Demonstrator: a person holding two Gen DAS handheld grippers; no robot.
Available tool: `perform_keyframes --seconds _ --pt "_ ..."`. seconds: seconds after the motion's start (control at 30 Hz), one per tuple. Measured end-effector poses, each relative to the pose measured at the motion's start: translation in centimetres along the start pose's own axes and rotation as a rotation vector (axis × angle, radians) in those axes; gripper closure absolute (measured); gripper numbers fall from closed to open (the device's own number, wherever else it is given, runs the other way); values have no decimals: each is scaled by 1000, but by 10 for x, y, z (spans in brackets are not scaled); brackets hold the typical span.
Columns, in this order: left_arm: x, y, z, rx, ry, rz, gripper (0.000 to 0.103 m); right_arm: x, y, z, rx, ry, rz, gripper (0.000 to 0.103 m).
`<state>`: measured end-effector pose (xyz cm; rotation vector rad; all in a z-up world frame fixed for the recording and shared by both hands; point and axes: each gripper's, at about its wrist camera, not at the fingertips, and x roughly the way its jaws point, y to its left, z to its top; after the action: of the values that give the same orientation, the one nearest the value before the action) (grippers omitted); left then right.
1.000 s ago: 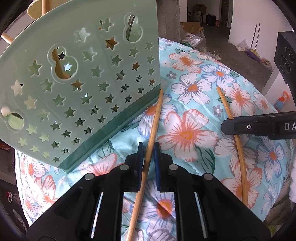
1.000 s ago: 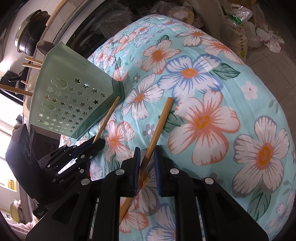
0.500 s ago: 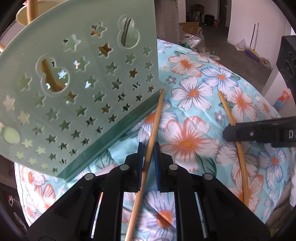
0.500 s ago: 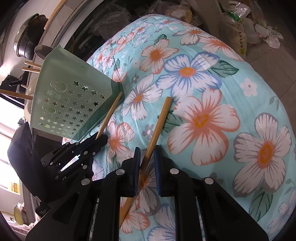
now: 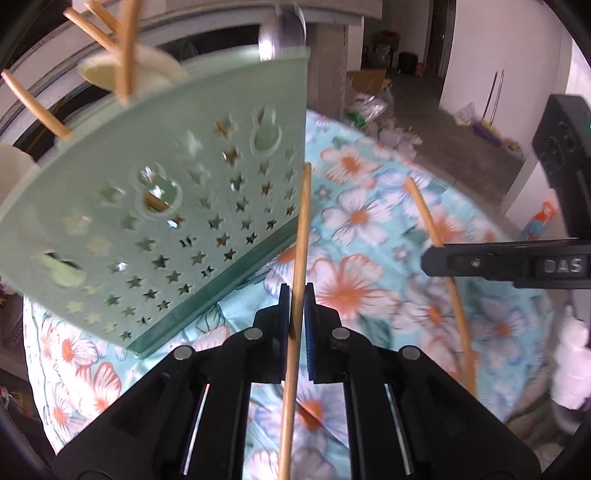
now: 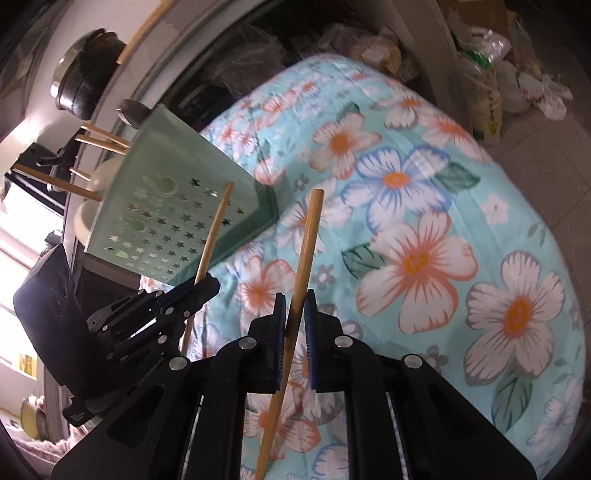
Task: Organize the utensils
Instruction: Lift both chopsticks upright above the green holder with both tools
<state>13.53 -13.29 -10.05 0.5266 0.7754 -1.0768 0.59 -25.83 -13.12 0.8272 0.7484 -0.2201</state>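
We see a chopstick (image 5: 300,236) pinched between the two pads of the left gripper (image 5: 295,314). Its jaws are closing on it. The stick points up and away from the gripper, and its top end is just beside the corner of a green holder (image 5: 177,206).

The right gripper (image 6: 294,317) grasps a second chopstick (image 6: 306,243) the same way, and its jaws are closing on that stick too. This stick sticks out in front of the gripper, over the flowered cloth (image 6: 461,206).

The green holder stands ahead of the left gripper and to its left. It has star holes and some bigger holes in its wall. More chopsticks (image 5: 122,48) poke out of its top. A pale spoon (image 5: 129,70) sits up there with them. We can see something shiny (image 5: 280,33) at the top too, but it is too blurred to tell what it is.

The cloth lies under both grippers.
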Motion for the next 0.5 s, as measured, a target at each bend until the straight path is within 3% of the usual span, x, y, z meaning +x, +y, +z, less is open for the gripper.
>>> perform_keyframes --seconds 0.27,0.5 --pt "-84 18 8 -99 -181 -118 98 -37 23 7 -92 -89 24 96" --pt "-175 57 19 -229 -428 -106 98 -54 33 24 -141 -123 76 96"
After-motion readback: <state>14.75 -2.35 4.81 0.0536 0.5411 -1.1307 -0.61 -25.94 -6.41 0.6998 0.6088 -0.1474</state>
